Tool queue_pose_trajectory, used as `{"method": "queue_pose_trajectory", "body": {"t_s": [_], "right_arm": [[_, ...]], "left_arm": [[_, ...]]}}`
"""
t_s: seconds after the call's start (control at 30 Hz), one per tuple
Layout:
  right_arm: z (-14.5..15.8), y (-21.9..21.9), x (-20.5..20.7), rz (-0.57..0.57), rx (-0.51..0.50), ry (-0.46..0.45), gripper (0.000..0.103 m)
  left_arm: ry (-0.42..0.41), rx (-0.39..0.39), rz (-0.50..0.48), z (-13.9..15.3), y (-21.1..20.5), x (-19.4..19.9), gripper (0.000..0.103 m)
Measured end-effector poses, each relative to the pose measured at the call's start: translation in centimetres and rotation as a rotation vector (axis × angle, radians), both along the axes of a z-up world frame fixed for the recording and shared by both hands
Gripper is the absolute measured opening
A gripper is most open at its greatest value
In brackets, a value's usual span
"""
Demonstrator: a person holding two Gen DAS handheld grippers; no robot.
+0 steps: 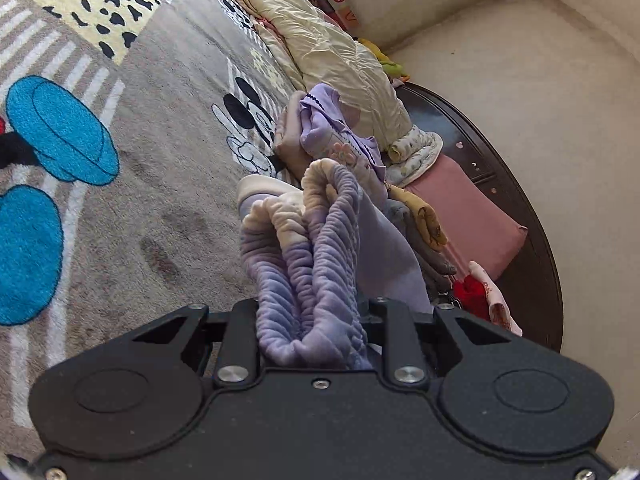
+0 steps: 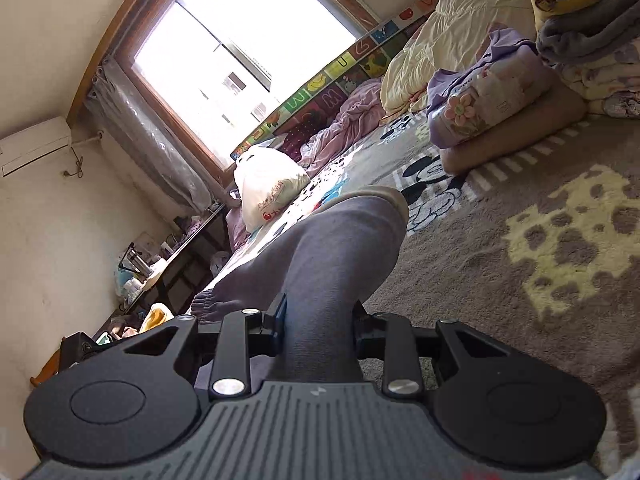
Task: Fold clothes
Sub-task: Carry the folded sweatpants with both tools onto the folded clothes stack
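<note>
My left gripper (image 1: 312, 320) is shut on the bunched elastic waistband of purple trousers (image 1: 308, 256), which fill the gap between its jaws and hide the fingertips. My right gripper (image 2: 320, 320) is shut on the smooth grey-purple trouser cloth (image 2: 340, 248), which rises away from the jaws over the patterned bed cover (image 2: 500, 240); a gathered cuff (image 2: 208, 304) shows to its left. The cover also shows in the left wrist view (image 1: 140, 160).
Folded clothes are stacked at the bed's edge: a lilac top (image 1: 336, 136), a cream quilt (image 1: 332, 52), a pink cushion (image 1: 468, 208). In the right wrist view a lilac folded pile (image 2: 480, 100), a white bag (image 2: 268, 188) and a window (image 2: 240, 52) stand beyond.
</note>
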State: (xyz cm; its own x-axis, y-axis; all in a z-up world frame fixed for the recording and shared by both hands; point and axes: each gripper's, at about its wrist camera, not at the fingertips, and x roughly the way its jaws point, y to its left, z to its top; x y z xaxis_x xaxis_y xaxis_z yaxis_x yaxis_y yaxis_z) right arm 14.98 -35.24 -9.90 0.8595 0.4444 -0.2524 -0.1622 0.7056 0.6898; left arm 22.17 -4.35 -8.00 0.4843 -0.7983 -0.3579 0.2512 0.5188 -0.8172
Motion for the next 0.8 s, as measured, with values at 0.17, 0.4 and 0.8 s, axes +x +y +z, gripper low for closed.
{"method": "queue_pose_trajectory", "body": {"t_s": [0.17, 0.4, 0.8], "right_arm": [[-1.2, -4.8, -1.0, -0.066, 0.031, 0.015, 0.032], [-0.8, -10.6, 3.5, -0.126, 0.073, -0.037, 0.032], [5.7, -16.8, 16.9, -0.217, -0.043, -0.349, 0.032]], "left_arm": [[0.029, 0.010, -0.036, 0.4, -4.8, 2.4, 0.022], [-0.028, -0.080, -0.033, 3.5, -9.9, 9.6, 0.021], [-0.392, -0.330, -0.040, 9.2, -17.6, 21.0, 0.021]]}}
